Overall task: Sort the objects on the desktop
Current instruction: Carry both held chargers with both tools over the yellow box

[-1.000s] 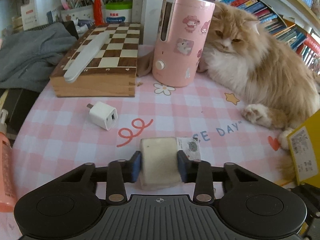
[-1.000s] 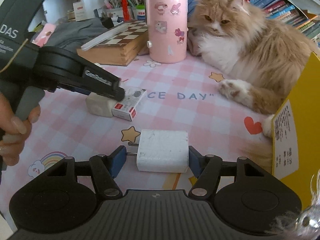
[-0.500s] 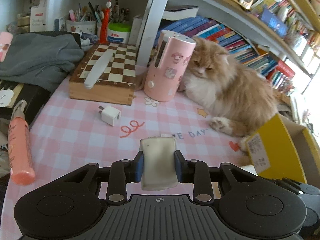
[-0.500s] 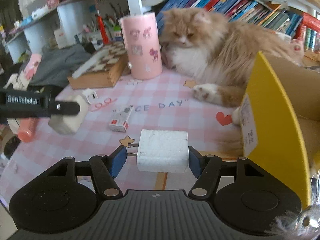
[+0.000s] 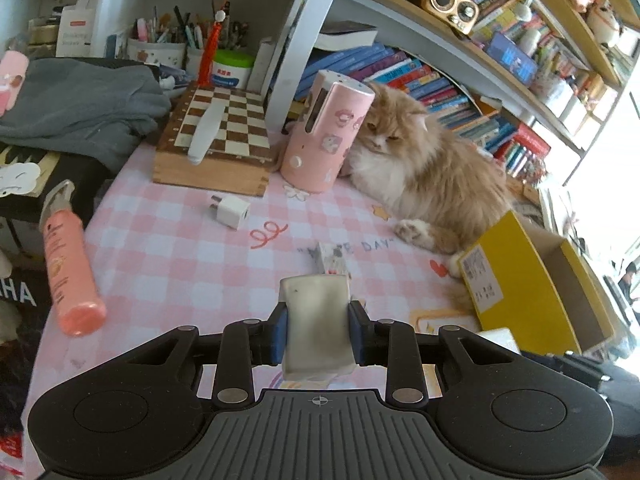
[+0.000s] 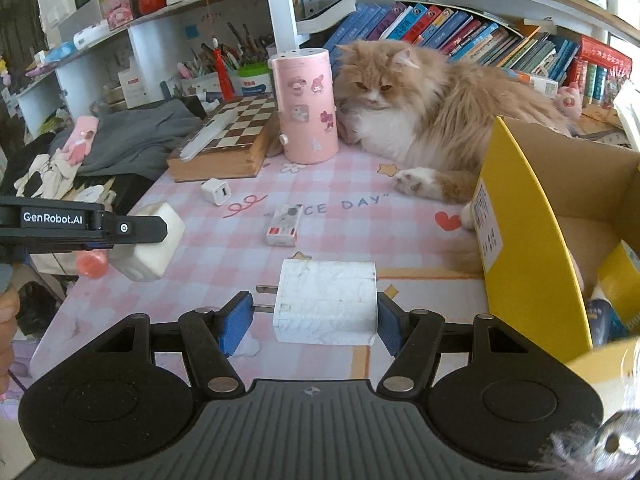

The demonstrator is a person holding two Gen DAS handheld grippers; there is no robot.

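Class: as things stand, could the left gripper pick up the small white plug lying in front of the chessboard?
Probably not yet. The path over the tablecloth to the small white plug looks clear, but the left gripper is already shut on an eraser, which it must drop first.

You are in someone's home study corner. The desk (image 5: pixel 168 264) wears a pink checked cover with cartoon prints, a long-haired ginger cat (image 6: pixel 432 120) sprawls on it, and shelves packed with books (image 6: pixel 460 36) rise behind. A wooden chessboard box (image 5: pixel 216 140), pen cups (image 5: pixel 160 46) and crumpled grey clothing (image 5: pixel 76 100) crowd the back.
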